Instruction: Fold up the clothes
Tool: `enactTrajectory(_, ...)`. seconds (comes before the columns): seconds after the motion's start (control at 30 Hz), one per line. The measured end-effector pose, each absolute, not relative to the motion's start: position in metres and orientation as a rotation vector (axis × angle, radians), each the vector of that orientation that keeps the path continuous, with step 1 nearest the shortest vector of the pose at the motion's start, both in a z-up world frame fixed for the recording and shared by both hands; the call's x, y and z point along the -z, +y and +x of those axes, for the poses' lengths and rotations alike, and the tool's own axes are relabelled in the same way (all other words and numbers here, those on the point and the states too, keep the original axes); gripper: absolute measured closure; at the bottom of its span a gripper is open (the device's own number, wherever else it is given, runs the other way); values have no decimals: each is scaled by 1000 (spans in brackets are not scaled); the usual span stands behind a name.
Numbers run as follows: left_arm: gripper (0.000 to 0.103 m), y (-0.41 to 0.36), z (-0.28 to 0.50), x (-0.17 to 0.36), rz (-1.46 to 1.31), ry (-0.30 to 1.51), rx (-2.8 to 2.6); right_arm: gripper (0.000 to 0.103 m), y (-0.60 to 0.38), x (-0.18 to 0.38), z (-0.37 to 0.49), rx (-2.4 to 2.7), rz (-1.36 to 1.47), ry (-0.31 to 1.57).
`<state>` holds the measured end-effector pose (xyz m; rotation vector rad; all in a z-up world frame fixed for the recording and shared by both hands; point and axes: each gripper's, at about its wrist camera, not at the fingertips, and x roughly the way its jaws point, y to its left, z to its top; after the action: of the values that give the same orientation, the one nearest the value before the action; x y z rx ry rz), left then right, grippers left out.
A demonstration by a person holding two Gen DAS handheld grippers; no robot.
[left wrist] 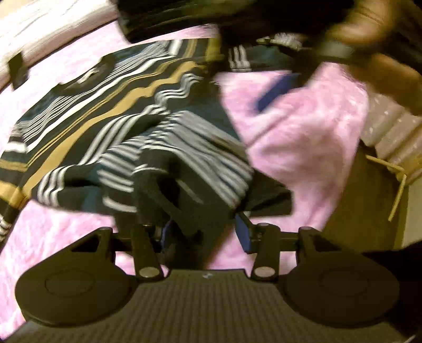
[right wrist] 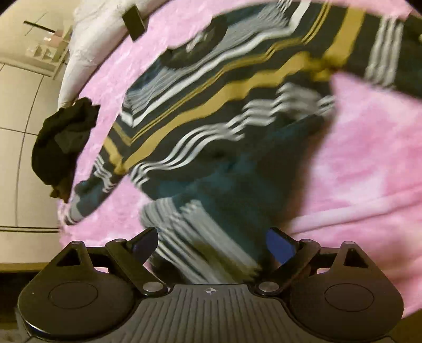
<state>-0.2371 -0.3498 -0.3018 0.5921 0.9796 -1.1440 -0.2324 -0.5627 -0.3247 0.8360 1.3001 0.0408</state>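
- Left wrist view: striped shirt [left wrist: 110, 110] lies on the pink blanket [left wrist: 303, 126], collar toward the far side, stripes in dark teal, white and mustard. Near hem is bunched and lifted, not flat.
- Left gripper [left wrist: 200, 232]: fingers spread, with a fold of dark hem cloth hanging down between them. Whether the pads actually bear on the cloth cannot be told; frame is motion-blurred.
- Right wrist view: right gripper [right wrist: 211, 248] also stands spread, striped hem cloth running into the gap between its 2 blue pads. Contact again unclear from blur.
- Judgement: both tools sit at the near hem edge, 1 at each side, likely because that edge gives 2 corners to carry toward the collar for a crosswise fold.
- Shirt body spread wide, probably so a fold lands square.
- Dark garment [right wrist: 63, 147] heaped at the blanket's edge, well apart from the shirt.
- Person's hand [left wrist: 369, 23] shows at top right of the left view, on the other tool.
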Motion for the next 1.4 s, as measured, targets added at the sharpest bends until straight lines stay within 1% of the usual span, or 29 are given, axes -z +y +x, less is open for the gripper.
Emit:
enactTrajectory(0.1,62,-342,-255,297,596,977,1227,12,-540,342,-216,-55,808,1357)
enactTrajectory(0.13,65,-337,-260,295,597,977,1245,39,-536,346,-213,-54,775,1371)
enactTrajectory(0.17,65,-331,-262,293,594,983,1240,73,-537,349,-214,-61,762,1380)
enactTrajectory(0.23,65,-317,-266,288,586,994,1228,98,-554,346,-228,-94,804,1376)
enactTrajectory(0.33,64,-289,-259,278,522,1016,1142,98,-596,327,-261,-57,771,1365)
enactTrajectory(0.43,61,-267,-242,277,477,1046,1031,98,-655,309,-300,92,714,1353)
enactTrajectory(0.57,56,-262,-211,282,433,1066,933,98,-720,307,-338,320,647,1350)
enactTrajectory(0.77,50,-298,-188,302,409,1083,937,98,-732,316,-345,308,550,1334)
enactTrajectory(0.9,50,-323,-186,328,335,1203,882,98,-736,322,-350,270,508,1307)
enactTrajectory(0.93,50,-325,-187,333,301,1219,875,93,-737,324,-351,261,497,1300)
enactTrajectory(0.97,50,-328,-189,337,262,1235,865,69,-738,325,-352,251,487,1293)
enactTrajectory(1.0,50,-331,-191,341,211,1250,850,48,-739,327,-353,242,476,1286)
enactTrajectory(1.03,50,-334,-192,343,166,1263,833,24,-737,328,-354,223,467,1280)
enactTrajectory(1.1,53,-339,-194,349,76,1281,781,24,-730,331,-355,167,455,1275)
enactTrajectory(1.17,55,-340,-194,357,-30,1303,696,24,-730,338,-356,116,465,1278)
enactTrajectory(1.3,56,-320,-192,371,-372,1345,512,24,-733,354,-357,40,495,1280)
enactTrajectory(1.33,59,-316,-192,373,-426,1344,487,24,-733,358,-357,11,498,1283)
enactTrajectory(1.4,67,-310,-193,377,-535,1347,463,24,-727,364,-357,-58,489,1288)
